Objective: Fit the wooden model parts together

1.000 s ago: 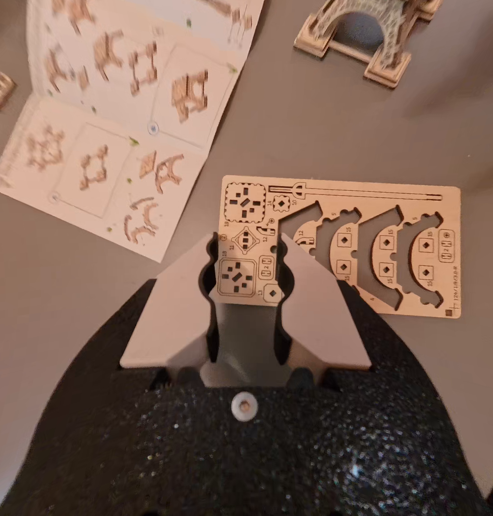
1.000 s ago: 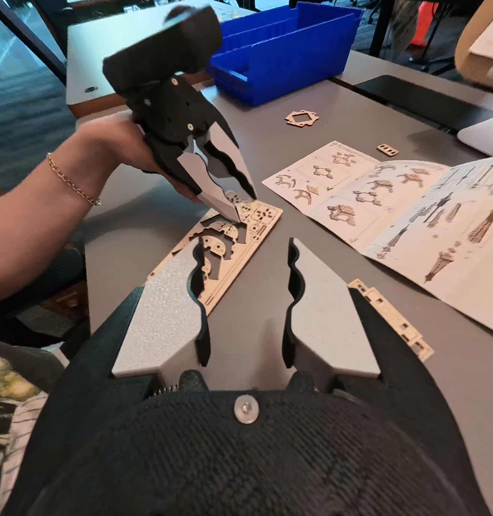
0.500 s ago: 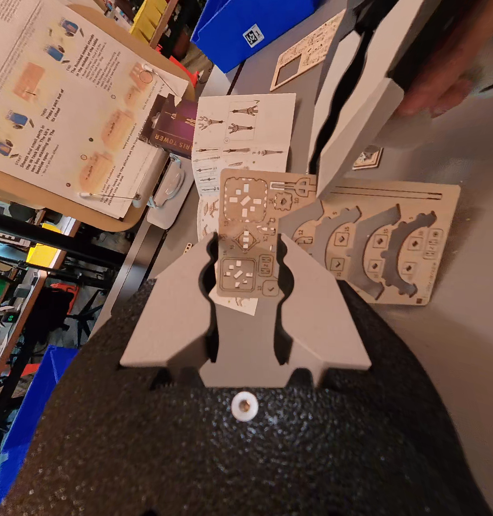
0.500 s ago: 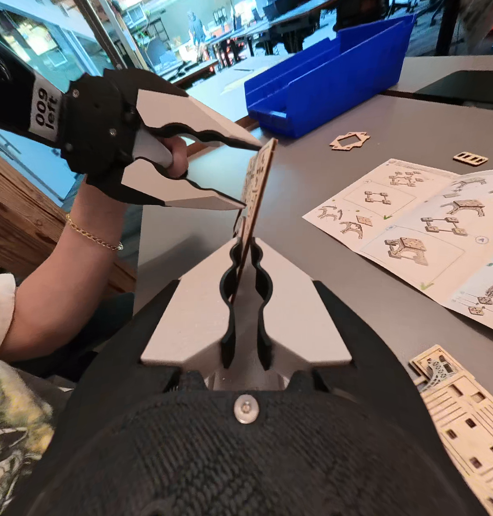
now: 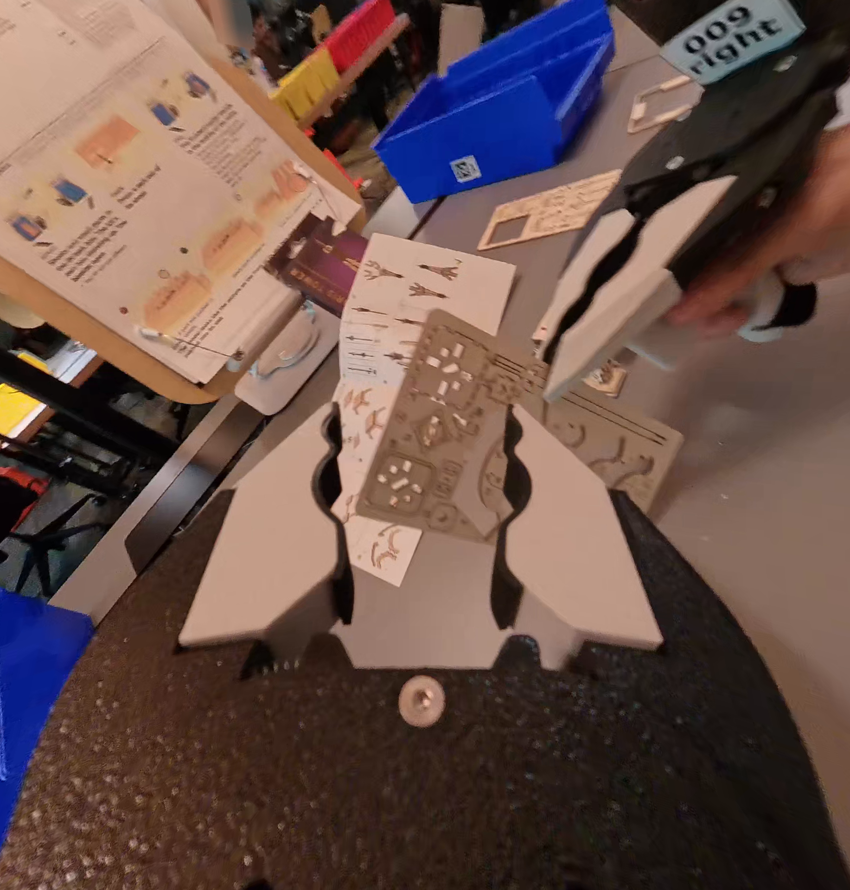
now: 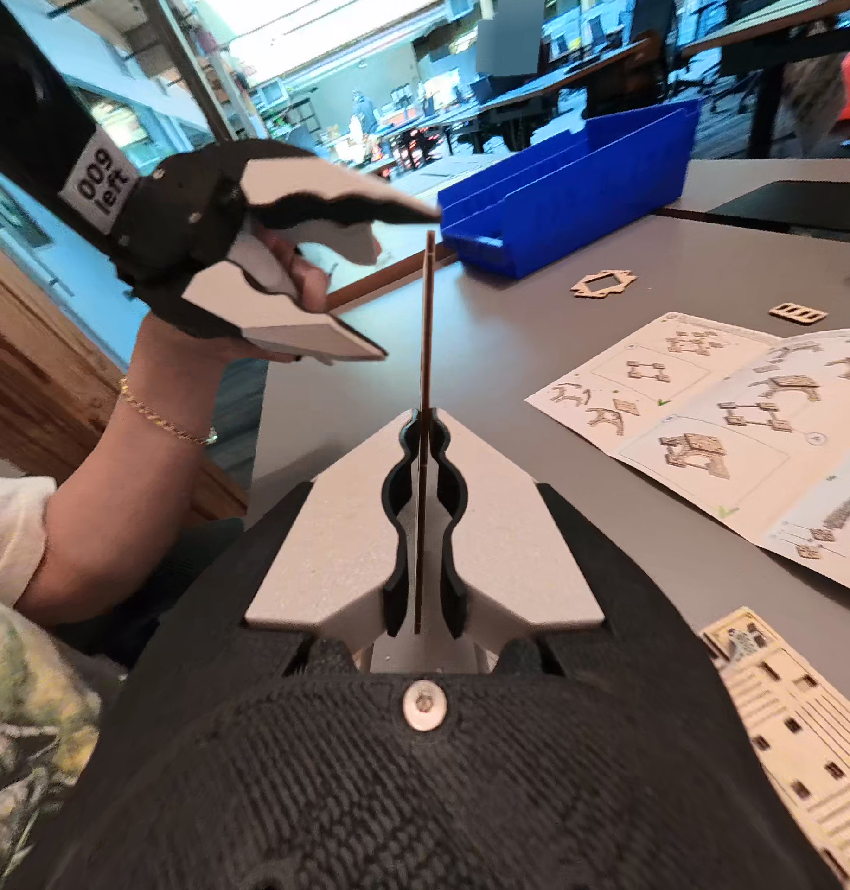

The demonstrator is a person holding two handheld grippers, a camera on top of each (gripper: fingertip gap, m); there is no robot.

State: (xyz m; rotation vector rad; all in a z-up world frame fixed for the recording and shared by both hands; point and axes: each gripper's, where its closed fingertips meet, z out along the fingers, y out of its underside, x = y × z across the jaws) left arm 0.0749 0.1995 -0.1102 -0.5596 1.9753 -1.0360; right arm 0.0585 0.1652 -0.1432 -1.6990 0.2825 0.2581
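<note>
My right gripper (image 6: 425, 419): jaws clamped on sheet (image 6: 426, 337), held on edge above the bench (image 6: 533, 346). Left gripper (image 6: 408, 284): jaws wide, beside the sheet. Blue bin (image 6: 582, 192) behind; contents hidden.

In the right wrist view the wooden sheet (image 6: 426, 385) stands upright at centre; bin (image 6: 577, 192) at 1 o'clock behind it, booklet (image 6: 731, 433) on the surface (image 6: 509, 327) at 3 o'clock

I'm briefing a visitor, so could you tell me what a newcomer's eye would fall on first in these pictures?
First, the thin wooden parts sheet, held upright and edge-on above the grey table by the shut right gripper. Just left of it, the left gripper gapes open around the sheet's top. Behind stands a bright blue bin.
</note>
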